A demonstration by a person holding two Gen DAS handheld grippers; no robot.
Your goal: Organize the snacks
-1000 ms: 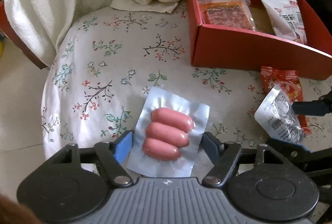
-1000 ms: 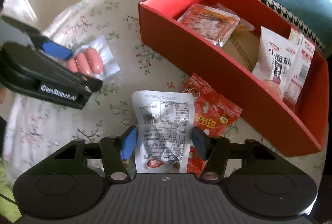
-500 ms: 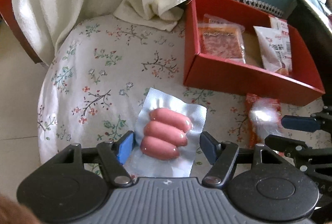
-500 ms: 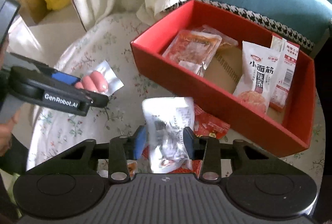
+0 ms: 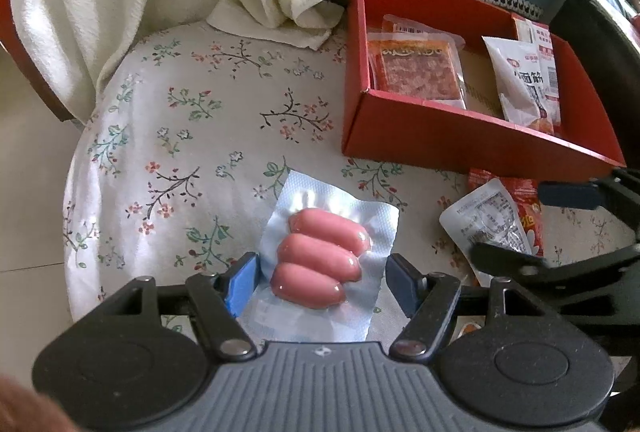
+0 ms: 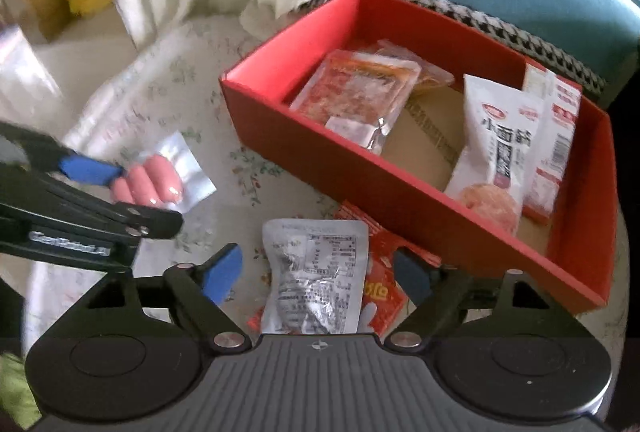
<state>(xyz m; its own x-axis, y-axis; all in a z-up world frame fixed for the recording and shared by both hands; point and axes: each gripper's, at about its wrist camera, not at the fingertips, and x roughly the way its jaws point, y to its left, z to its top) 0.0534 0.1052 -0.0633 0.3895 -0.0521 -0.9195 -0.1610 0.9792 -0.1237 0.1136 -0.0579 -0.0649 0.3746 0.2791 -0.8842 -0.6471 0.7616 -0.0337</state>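
Picking-up step, by the look of it. Nearest, left claw (image 5: 320, 282) spread wide around the vacuum-sealed sausage pack (image 5: 322, 262), lying flat on the floral tabletop (image 5: 180, 119), fingers just beside its edges and not pinching. Right claw (image 6: 318, 274) likewise wide, straddling a silver foil snack pouch (image 6: 316, 274) resting partly over a red snack packet (image 6: 382, 292). Next move likely calls for closing on each film edge, lifting, then carrying over the near wall. Farther off, red cardboard box (image 6: 304, 135): spicy strip packs (image 6: 356, 93) at one end, white gluten snack bags (image 6: 500, 147) leaning at the other, bare cardboard floor between
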